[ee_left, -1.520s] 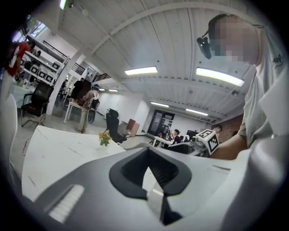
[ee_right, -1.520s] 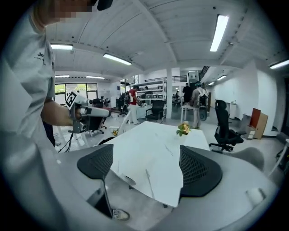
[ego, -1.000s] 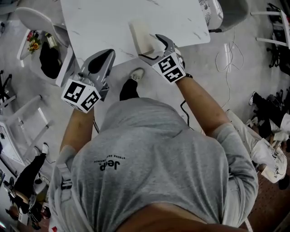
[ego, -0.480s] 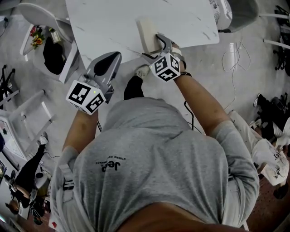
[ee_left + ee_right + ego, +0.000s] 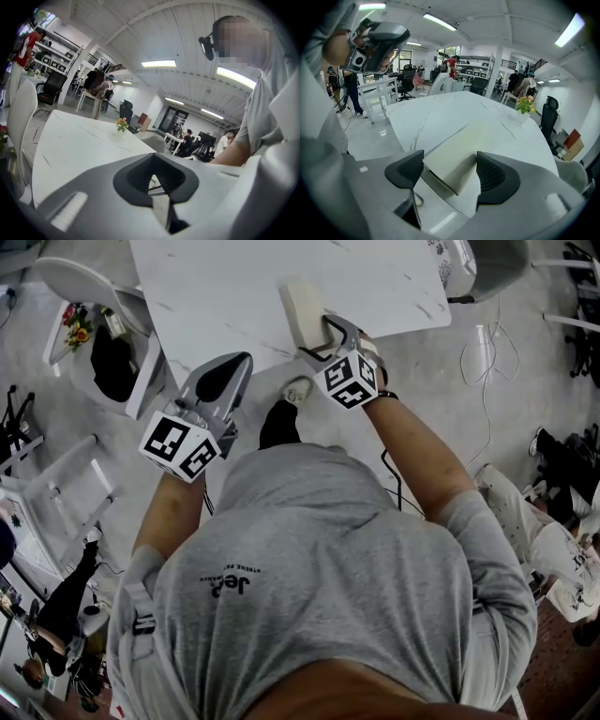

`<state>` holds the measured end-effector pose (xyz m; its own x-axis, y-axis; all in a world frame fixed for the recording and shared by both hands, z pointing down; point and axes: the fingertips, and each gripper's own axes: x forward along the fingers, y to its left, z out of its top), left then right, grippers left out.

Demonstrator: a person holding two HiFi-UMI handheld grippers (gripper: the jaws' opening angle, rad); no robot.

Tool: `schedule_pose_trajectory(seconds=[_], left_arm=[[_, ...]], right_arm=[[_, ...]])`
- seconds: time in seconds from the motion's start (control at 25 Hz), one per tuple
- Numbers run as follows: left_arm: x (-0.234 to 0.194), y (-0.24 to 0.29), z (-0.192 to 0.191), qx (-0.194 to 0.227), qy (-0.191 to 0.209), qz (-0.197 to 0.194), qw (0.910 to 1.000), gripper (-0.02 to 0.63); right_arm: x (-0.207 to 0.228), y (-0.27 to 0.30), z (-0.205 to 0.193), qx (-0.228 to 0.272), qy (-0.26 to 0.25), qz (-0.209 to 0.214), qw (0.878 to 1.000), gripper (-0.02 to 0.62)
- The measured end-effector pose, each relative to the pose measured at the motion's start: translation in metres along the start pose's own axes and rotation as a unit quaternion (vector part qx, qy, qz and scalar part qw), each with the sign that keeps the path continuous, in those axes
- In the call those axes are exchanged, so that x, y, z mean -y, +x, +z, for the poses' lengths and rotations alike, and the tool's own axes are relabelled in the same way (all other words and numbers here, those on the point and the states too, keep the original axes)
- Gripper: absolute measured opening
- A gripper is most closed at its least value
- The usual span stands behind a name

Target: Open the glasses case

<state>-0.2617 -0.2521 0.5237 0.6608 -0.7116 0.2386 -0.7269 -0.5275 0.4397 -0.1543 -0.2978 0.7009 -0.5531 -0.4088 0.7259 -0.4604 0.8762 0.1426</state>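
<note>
The big white table (image 5: 216,287) filled the top of the head view, from about 11 to 1 o'clock. Your left gripper (image 5: 242,360) sat at roughly 11 o'clock by the table's near edge, jaws together with nothing between them, well apart from the case and around 8 o'clock of it. Your right gripper (image 5: 328,331) was angled down at 12 o'clock, and its jaws were closing with the near end of the case between them, though the pads didn't look clamped on it. The glasses case (image 5: 302,306), pale and boxy, lay flat and shut on the table near that edge. In the right gripper view a little flower vase (image 5: 525,106) stood far back at 2 o'clock.
</note>
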Motion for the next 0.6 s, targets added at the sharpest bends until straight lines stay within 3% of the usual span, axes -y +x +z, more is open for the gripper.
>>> schedule_pose_trajectory(seconds=[0.6], left_arm=[[0.013, 0.012, 0.003, -0.004, 0.008, -0.012, 0.9999, 0.049]], right_arm=[[0.006, -0.02, 0.007, 0.024, 0.011, 0.005, 1.0, 0.245]])
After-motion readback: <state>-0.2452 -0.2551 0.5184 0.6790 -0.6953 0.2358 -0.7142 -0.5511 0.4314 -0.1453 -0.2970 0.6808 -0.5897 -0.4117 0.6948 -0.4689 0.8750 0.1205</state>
